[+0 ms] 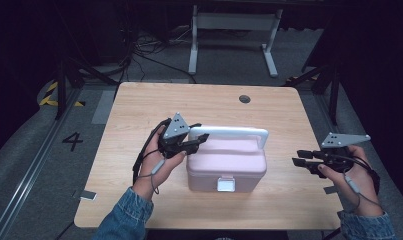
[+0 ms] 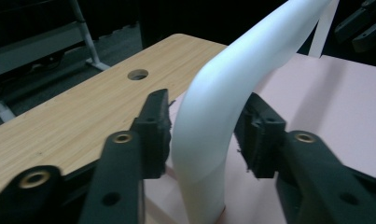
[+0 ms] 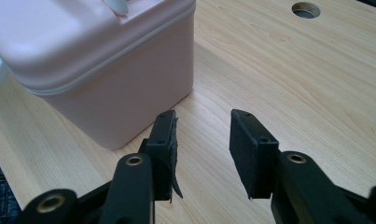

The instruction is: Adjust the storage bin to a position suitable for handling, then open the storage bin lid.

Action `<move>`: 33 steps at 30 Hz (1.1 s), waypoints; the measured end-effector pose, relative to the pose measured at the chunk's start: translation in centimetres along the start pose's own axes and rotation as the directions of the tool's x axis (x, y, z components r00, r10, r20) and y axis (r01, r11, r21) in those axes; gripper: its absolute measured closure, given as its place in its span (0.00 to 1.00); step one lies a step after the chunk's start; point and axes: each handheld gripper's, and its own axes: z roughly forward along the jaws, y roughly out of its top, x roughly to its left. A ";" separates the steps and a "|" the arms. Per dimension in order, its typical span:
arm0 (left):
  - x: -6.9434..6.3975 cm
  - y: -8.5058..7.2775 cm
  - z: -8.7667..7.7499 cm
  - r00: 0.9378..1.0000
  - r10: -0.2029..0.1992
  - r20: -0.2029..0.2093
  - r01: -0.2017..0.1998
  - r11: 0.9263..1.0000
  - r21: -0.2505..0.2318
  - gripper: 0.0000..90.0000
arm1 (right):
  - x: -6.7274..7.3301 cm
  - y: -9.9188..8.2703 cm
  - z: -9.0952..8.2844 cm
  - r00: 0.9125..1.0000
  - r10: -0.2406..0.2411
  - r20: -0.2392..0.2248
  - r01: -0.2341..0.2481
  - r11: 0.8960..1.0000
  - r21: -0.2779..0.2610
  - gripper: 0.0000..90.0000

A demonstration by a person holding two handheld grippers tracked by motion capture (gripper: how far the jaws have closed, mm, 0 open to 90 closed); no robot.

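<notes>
While the white curved plastic handle [image 2: 223, 107] of the pink plastic lidded box [image 1: 226, 167] is straddled by the left gripper [image 2: 206, 135], contact is hidden; the right gripper [image 3: 202, 149] is held open; a painted "4" [image 1: 72, 141] is read at left.

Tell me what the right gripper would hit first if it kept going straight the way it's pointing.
Probably the pink box. In the high view the right gripper points left at the box's right side, jaws open, bare table between. Its own view puts the box corner slightly left of the jaws, so it might just graze it.

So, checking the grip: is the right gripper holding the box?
No, the right gripper hangs open beside the pink box, fingers empty.
</notes>
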 end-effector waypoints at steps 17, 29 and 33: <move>1.1 1.8 -0.4 0.999 -0.032 0.044 0.032 0.999 -0.011 0.78 | 0.2 -0.3 -0.1 1.000 0.012 0.003 -0.012 1.000 -0.004 0.68; 2.9 3.3 -0.1 0.997 -0.066 0.050 0.067 0.998 -0.017 0.80 | 1.1 0.6 -0.6 0.995 0.012 -0.097 -0.019 0.997 -0.081 0.69; 3.4 3.9 0.4 0.997 -0.062 0.039 0.063 0.998 -0.011 0.79 | 1.8 1.0 -0.5 0.993 -0.009 -0.120 -0.003 0.995 -0.096 0.70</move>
